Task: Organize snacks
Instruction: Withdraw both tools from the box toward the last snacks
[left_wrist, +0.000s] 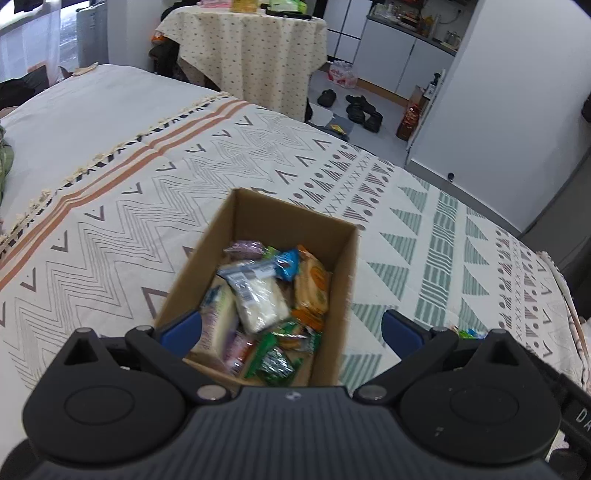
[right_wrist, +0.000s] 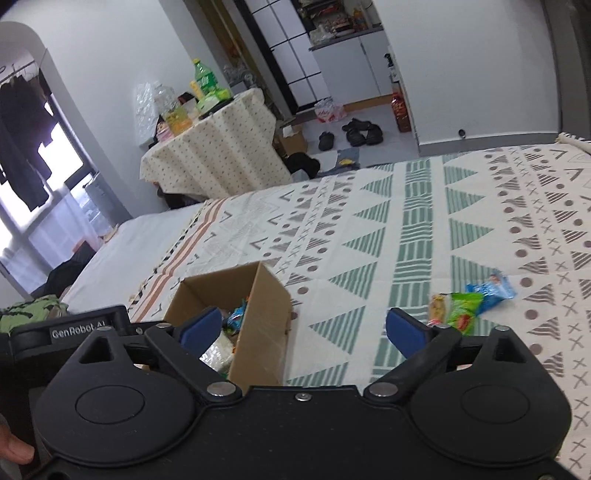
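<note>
An open cardboard box (left_wrist: 332, 229) stands on the patterned bedspread, filled with several snack packets (left_wrist: 266, 295) in white, orange, blue and green wrappers. My left gripper (left_wrist: 291, 332) hovers over the box's near end, open, its blue pads wide apart with nothing gripped. In the right wrist view the same box (right_wrist: 258, 325) sits low and left of centre. My right gripper (right_wrist: 303, 328) is open and empty above the box's right wall. Loose on the bedspread to its right lie a green packet (right_wrist: 461, 308) and a blue packet (right_wrist: 491, 290).
The patterned bedspread (right_wrist: 424, 229) spreads wide around the box. A round table with a dotted cloth (left_wrist: 251, 51) carrying bottles stands beyond the bed. Shoes (left_wrist: 362, 109) and bags lie on the floor near white cabinets. A fingertip (right_wrist: 14, 452) shows at the lower left edge.
</note>
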